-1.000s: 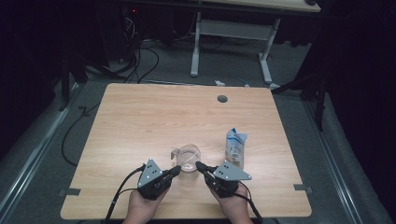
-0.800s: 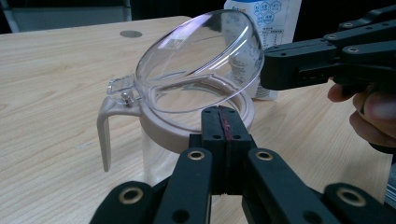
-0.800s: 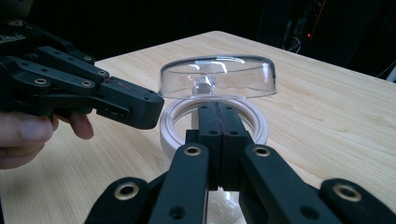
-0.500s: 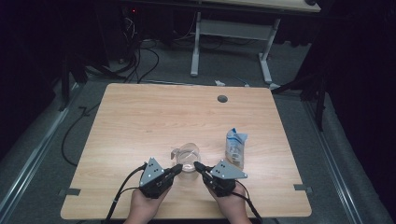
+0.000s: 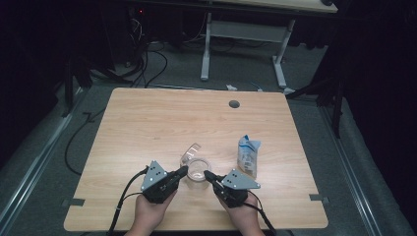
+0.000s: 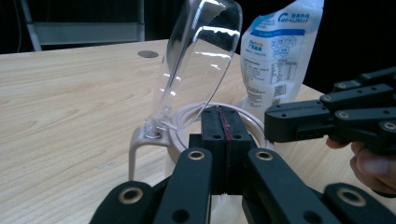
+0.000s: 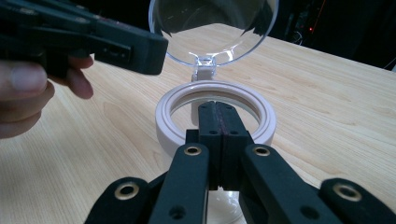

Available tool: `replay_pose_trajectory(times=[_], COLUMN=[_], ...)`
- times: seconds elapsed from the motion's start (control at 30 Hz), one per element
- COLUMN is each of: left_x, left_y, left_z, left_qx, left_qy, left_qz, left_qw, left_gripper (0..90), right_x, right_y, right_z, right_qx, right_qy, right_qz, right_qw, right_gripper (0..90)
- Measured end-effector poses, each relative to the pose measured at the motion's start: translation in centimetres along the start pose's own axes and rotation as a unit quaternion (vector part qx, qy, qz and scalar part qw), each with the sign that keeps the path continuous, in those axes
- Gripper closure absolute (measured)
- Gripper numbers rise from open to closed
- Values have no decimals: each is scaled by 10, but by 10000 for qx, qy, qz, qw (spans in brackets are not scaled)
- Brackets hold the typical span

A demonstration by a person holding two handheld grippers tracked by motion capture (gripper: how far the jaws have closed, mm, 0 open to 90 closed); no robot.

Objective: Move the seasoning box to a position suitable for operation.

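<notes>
High view: I have both hands at the near edge of the worktop (image 5: 147, 123). The clear jar (image 5: 197, 168) stands near the middle of that edge, its hinged lid (image 5: 191, 151) tipped up and back on the far side. My left gripper (image 5: 181, 172) comes at the jar from the left and my right gripper (image 5: 208, 175) from the right, tips meeting the rim from both sides. A blue-and-white pouch (image 5: 248, 155) lies just to the right of the jar, toward the right edge.

Left gripper view: my fingers (image 6: 211, 127) are pressed flat together, with no gap, their tips at the jar's white rim (image 6: 184, 115). I cannot tell whether the rim wall is caught between them. The lid stands tilted above. The pouch stands behind, and the other gripper reaches in from the right.

Right gripper view: fingers (image 7: 208, 123) likewise shut tight, tips over the near part of the white ring (image 7: 265, 122). The lid rises beyond on its hinge; the other gripper and a hand (image 7: 28, 95) show at upper left.
</notes>
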State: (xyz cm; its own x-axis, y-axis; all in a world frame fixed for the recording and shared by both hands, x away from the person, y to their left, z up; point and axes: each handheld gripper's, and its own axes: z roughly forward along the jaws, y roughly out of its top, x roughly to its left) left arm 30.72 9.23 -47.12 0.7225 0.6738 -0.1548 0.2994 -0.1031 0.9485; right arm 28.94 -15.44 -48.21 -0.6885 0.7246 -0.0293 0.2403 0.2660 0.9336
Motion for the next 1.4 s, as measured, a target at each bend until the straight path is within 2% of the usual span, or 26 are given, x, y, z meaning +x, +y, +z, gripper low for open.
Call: replay_pose_trajectory(times=[0.03,0.4,0.67,0.8,0.87,0.93,1.0,1.1,1.17,1.4], left_x=[0,11,12,11,10,10,15,25,32,57], left_y=[0,4,4,2,0,-2,-5,-10,-14,-21], left_z=[-1,-3,-4,-6,-9,-13,-17,-23,-27,-40], left_qx=[17,-55,-63,-18,-17,15,64,179,265,648], left_qy=[-4,158,144,41,24,92,141,151,190,566], left_qz=[-79,-132,-152,-201,-157,-79,-64,-168,-188,29], left_qw=[10000,9998,9998,9998,9999,9999,9999,9996,9993,9963], left_gripper=[900,900,900,883,863,854,839,798,772,688], right_x=[0,0,0,0,-1,-1,-1,-4,-7,-17], right_y=[0,-1,-1,-1,-1,-1,-1,1,1,-3], right_z=[0,0,0,0,0,0,-1,-6,-10,-16], right_qx=[-6,-28,-43,-56,-54,-54,-34,-168,-199,-150], right_qy=[3,11,17,32,45,51,28,57,-23,-216], right_qz=[-5,7,12,13,29,49,30,87,106,172], right_qw=[10000,10000,10000,10000,10000,10000,10000,9998,9997,9995], right_gripper=[900,900,900,900,900,892,888,887,887,873])
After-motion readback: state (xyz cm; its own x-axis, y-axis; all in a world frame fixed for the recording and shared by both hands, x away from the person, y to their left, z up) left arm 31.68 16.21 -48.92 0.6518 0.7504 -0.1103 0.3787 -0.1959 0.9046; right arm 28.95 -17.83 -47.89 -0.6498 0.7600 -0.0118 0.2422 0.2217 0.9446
